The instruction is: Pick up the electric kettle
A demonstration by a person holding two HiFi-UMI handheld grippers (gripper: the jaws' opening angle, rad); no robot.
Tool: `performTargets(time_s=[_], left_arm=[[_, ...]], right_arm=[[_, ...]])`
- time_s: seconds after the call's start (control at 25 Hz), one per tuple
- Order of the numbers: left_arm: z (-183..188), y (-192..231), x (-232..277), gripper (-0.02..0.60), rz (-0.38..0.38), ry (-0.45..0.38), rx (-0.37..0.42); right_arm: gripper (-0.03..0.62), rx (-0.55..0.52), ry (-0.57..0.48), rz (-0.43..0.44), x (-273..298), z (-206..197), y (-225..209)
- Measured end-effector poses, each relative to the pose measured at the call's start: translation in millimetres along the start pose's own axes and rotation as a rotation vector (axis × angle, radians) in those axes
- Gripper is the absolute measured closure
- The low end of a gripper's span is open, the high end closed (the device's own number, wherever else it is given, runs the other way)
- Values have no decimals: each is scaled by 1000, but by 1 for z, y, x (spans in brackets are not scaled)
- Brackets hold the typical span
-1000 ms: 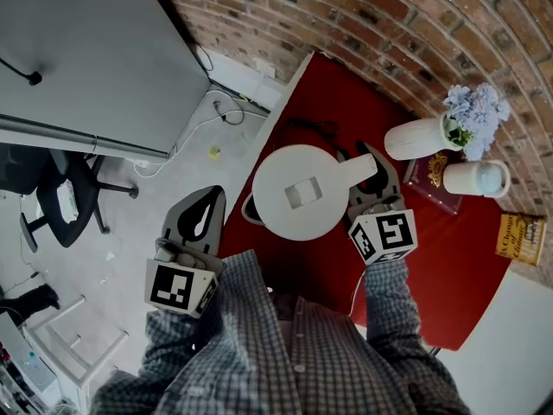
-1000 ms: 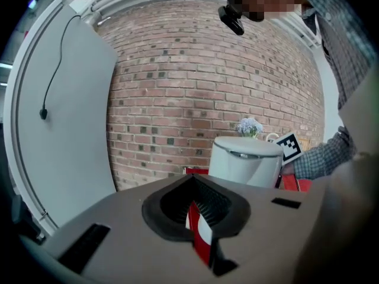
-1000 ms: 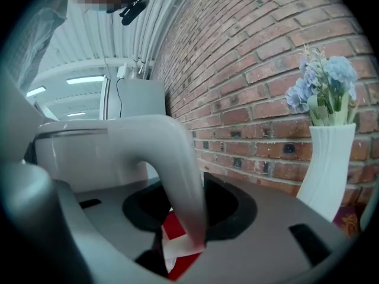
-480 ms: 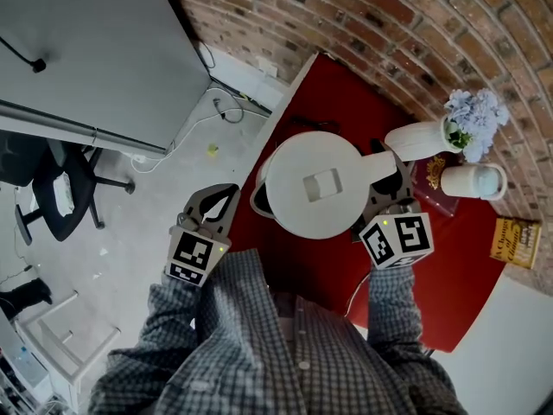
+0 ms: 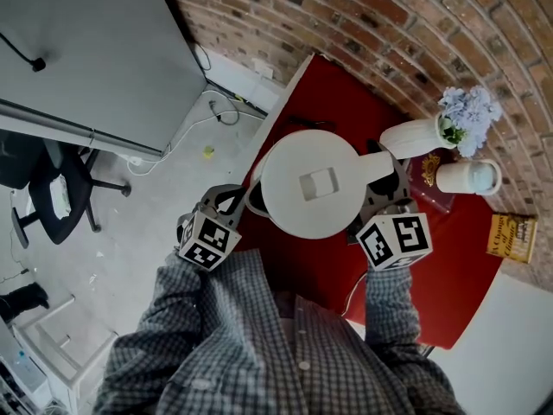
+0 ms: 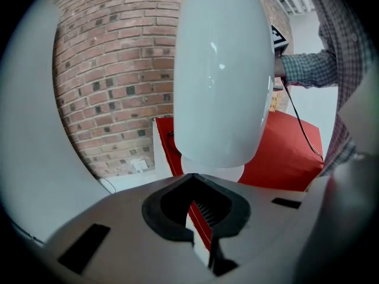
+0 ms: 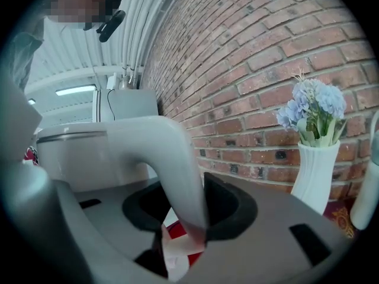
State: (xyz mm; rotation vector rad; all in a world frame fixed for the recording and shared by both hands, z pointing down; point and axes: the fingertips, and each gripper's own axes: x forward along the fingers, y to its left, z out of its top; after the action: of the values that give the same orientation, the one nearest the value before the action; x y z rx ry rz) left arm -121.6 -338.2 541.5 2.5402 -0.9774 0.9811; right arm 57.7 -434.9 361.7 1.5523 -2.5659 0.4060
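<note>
One white kettle (image 5: 313, 184), glossy body, handle (image 7: 172, 158) in rt tongs (image 5: 384, 180)

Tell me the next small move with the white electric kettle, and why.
Probably lift the right gripper straight up a little, slowly. Its jaws are closed on the curved white handle of the white electric kettle, which is upright over the red table. The left gripper is shut, empty and apart from the body, so one grip carries everything; tilting could swing it.

An office-like room: brick wall (image 5: 389, 24), swivel chair (image 5: 52, 193), grey desk (image 5: 86, 50), cables (image 5: 220, 111) trailing across the floor (image 5: 112, 232).
</note>
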Motion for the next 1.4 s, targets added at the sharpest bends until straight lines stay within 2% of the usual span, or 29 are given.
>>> performTargets(time_s=[0.12,0.36,0.56,1.04,1.4], left_arm=[[6,-5,1,581,-13,8,65],[17,-12,-9,581,-11,-25,111],[36,-14,-18,581,6,-42,195],[85,-27,-42,581,-44,-123,268],[109,-47,-48,581,-75,-130,366]], right_arm=[[441,21,6,-9,-3,2,3],[441,18,-7,-29,-17,12,10],[441,21,-36,-70,-37,27,7],[441,29,-118,-186,-90,69,4],[441,22,-157,-272,-130,85,-2]])
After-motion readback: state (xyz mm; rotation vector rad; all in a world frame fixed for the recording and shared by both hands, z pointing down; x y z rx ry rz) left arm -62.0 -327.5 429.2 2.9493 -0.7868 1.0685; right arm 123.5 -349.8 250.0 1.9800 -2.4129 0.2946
